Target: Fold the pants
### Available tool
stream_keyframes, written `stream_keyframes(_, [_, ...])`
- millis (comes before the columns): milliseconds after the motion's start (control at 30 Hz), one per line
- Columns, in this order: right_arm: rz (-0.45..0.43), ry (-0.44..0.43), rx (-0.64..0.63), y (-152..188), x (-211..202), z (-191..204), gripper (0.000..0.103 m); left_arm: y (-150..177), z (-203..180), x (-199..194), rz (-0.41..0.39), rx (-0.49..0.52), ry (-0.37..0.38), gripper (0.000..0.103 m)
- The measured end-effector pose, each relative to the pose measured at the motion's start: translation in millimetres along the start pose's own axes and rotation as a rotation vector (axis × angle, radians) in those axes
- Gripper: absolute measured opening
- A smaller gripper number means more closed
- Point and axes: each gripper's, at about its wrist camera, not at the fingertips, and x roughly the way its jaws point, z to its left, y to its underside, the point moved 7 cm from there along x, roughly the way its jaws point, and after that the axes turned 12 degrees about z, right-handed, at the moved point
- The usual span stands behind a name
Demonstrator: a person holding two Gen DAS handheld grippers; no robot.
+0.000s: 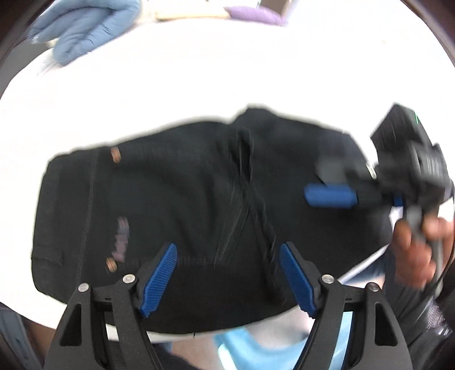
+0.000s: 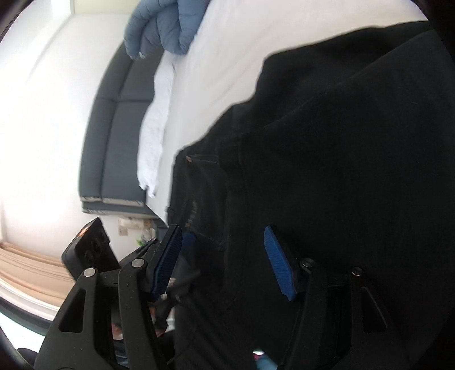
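My left claw [image 1: 227,280] hangs wide and empty above the pants [image 1: 184,205], folded on the bed [image 1: 227,71]; right claw [image 1: 330,185], also parted, should press flat before regripping.

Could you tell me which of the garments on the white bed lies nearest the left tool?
The black pants, directly under the left tool; the blue jacket and purple cloth lie at the far edge.

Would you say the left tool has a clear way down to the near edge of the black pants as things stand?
Probably yes. The left tool is open above the black pants, with nothing between its fingers and the fabric. The right tool is off to the side, not in its way.
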Motion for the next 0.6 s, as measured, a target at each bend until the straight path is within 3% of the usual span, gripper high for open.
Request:
stream_keyframes(133, [-0.048,-0.072,-0.024,16.8,-48.7,3.5,0.059,-33.8,-42.4,-8.3,-0.054,0.036,0.140,0.078])
stream_keyframes(267, [-0.085,-0.048,0.046,13.4,-86.3,-42.1,0.059,-57.9,-88.1,46.2,0.011,0.063,0.178,0.078])
stream_keyframes(367, [-0.109,-0.045,0.115,0.5,-105.2,-73.0,0.058,-63.0,-85.2,83.7,0.066,0.024,0.180,0.075])
stream_keyframes(467, [-0.108,-0.086,0.133,-2.4,-119.0,-82.7,0.058,-63.1,-91.7,87.5,0.068,0.047,0.171,0.075])
stream_keyframes(600, [-0.049,-0.006,0.061,27.7,-128.1,-87.3,0.059,-55.9,-106.7,92.0,0.071,0.111,0.117,0.075])
